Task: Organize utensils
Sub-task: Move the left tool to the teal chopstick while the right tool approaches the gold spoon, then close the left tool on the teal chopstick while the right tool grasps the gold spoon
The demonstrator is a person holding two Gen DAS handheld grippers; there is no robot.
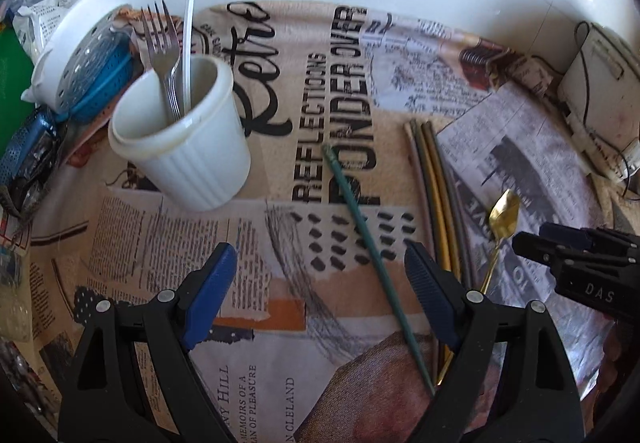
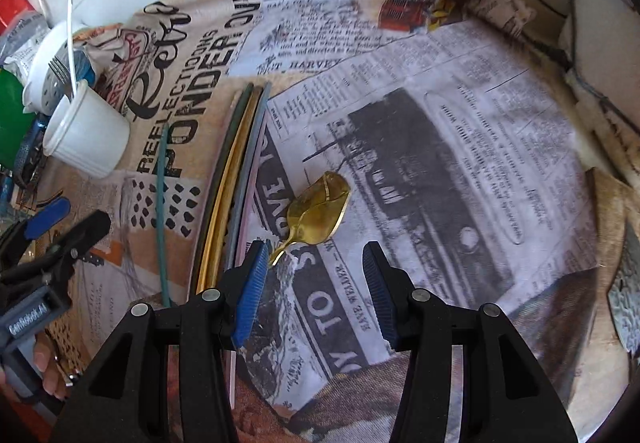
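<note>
A white ribbed cup (image 1: 180,139) stands tilted at the left and holds a metal fork (image 1: 160,43) and a long white plastic utensil (image 1: 194,3). A thin green stick (image 1: 372,255) lies on the printed cloth. It runs between the fingers of my left gripper (image 1: 320,249), which hangs open above it, nearer the right finger. Three chopsticks (image 1: 436,195), grey, gold and dark, lie side by side to the right. My right gripper (image 2: 315,247) is open just over a gold spoon (image 2: 320,211). The spoon's neck passes close by the left fingertip (image 2: 256,263).
A newspaper-print cloth (image 2: 440,123) covers the table. A white perforated strainer with blue items (image 1: 80,55) crowds the far left behind the cup. A white box with cables (image 1: 600,83) sits at the right by the tiled wall. A person's hand (image 2: 52,363) holds the left tool.
</note>
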